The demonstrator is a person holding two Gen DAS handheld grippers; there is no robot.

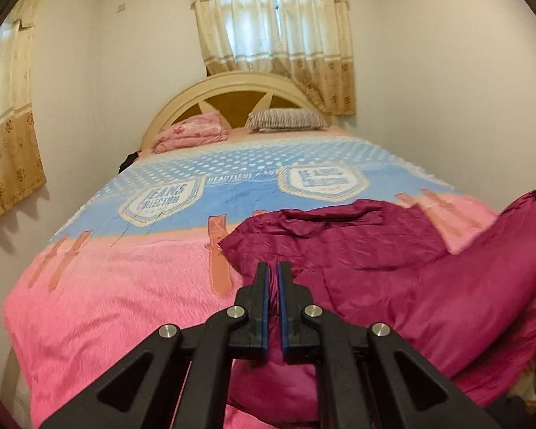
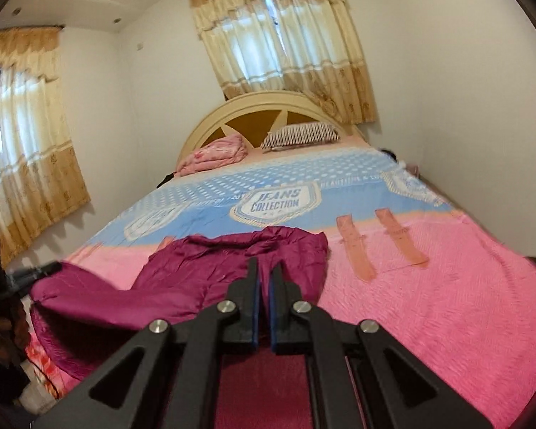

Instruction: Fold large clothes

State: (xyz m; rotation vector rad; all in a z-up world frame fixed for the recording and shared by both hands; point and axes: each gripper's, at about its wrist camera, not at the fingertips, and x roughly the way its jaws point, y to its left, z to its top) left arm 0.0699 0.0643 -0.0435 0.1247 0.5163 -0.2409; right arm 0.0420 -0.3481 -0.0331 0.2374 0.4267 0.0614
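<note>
A large maroon garment (image 1: pixel 361 246) lies crumpled on the pink part of the bed blanket (image 1: pixel 125 286); its near edge is raised off the bed. My left gripper (image 1: pixel 272 268) is shut, with maroon cloth pinched between its blue pads. In the right wrist view the same garment (image 2: pixel 214 268) spreads ahead and to the left. My right gripper (image 2: pixel 264 266) is shut on another part of its near edge. The cloth stretches between the two grippers, and the left gripper (image 2: pixel 35 270) shows at the left edge holding a raised fold.
The bed fills the room, covered by a pink and blue blanket (image 2: pixel 428 304). At its head are a folded pink quilt (image 1: pixel 193 132), a striped pillow (image 1: pixel 286 119) and a curved headboard (image 1: pixel 232 89). Curtained windows (image 1: pixel 275 35) and white walls stand close on both sides.
</note>
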